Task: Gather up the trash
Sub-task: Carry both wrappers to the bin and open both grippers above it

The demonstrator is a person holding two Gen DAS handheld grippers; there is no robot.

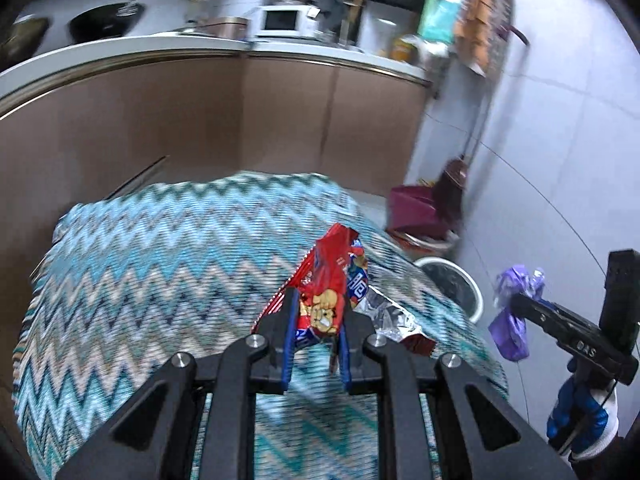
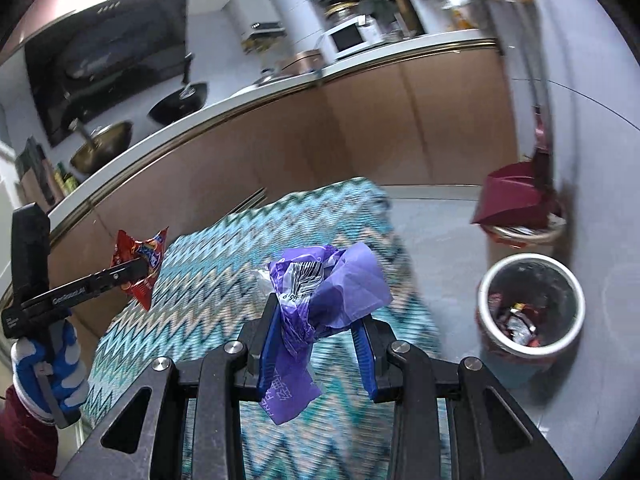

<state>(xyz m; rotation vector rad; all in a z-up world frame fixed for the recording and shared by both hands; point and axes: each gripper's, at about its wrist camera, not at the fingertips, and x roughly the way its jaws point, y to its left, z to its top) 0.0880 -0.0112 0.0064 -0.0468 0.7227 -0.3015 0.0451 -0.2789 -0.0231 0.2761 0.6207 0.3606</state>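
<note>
Two tools up over the zigzag-patterned table [image 1: 140, 264], both loaded. Left tool [image 1: 318, 320] clamped on red snack wrapper [image 1: 332, 280], crumpled, silver lining showing at right. Right tool [image 2: 316, 320] clamped on purple plastic bag [image 2: 332, 284], scrunched, barcode panel on top, tail hanging below the blue pads [image 2: 268, 344]. Table's far edge close to brown cabinet fronts [image 2: 360, 128]. Open grey floor right of table, white-rimmed bin [image 2: 530, 304] there, wrappers already inside. Maroon dustpan [image 2: 516, 200] beyond bin, by the wall.

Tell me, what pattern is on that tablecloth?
A zigzag pattern in teal, light blue and cream covers the tablecloth, clearest in the left wrist view.
</note>
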